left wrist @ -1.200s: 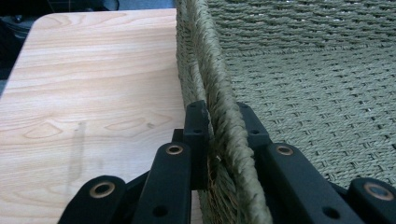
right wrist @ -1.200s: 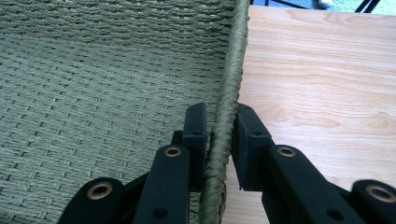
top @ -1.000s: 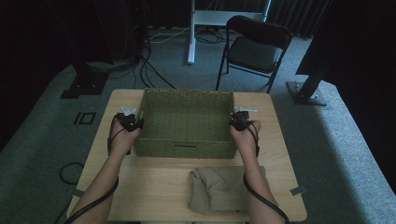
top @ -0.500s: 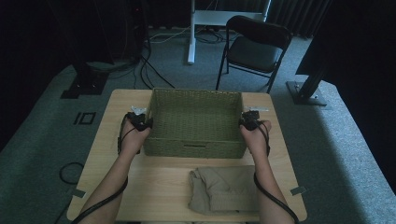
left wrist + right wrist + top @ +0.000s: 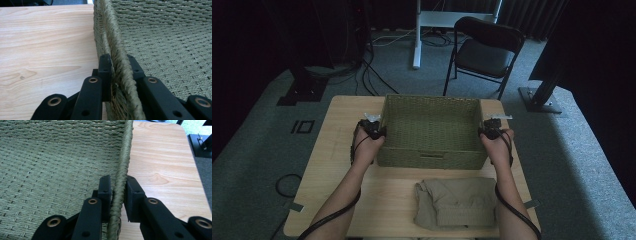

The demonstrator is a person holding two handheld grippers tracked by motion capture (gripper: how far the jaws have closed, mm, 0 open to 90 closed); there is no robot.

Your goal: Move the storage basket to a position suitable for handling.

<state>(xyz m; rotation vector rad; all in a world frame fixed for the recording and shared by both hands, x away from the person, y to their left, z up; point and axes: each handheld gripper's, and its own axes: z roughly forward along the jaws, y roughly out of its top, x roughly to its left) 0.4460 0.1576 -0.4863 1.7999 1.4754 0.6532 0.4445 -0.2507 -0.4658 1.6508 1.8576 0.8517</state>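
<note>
A green woven basket (image 5: 432, 159) stands empty on the wooden table (image 5: 342, 150), toward its back. My left gripper (image 5: 377, 130) is shut on the basket's left rim (image 5: 117, 53), one jaw outside the wall and one inside. On the opposite side my right gripper (image 5: 487, 132) is shut on the right rim (image 5: 121, 173) in the same way. In the right gripper view the basket's woven floor (image 5: 50, 170) lies to the left. A folded olive garment (image 5: 457, 202) lies on the table in front of the basket, between the person's forearms.
A black folding chair (image 5: 484, 55) stands behind the table, with a white stand leg (image 5: 417, 35) and cables on the grey carpet. A black stand base (image 5: 539, 100) sits at the right rear. Bare tabletop (image 5: 45, 40) lies left of the basket.
Both grippers, still shut on the rims, have carried the basket to the right across the table. The folded garment has not moved.
</note>
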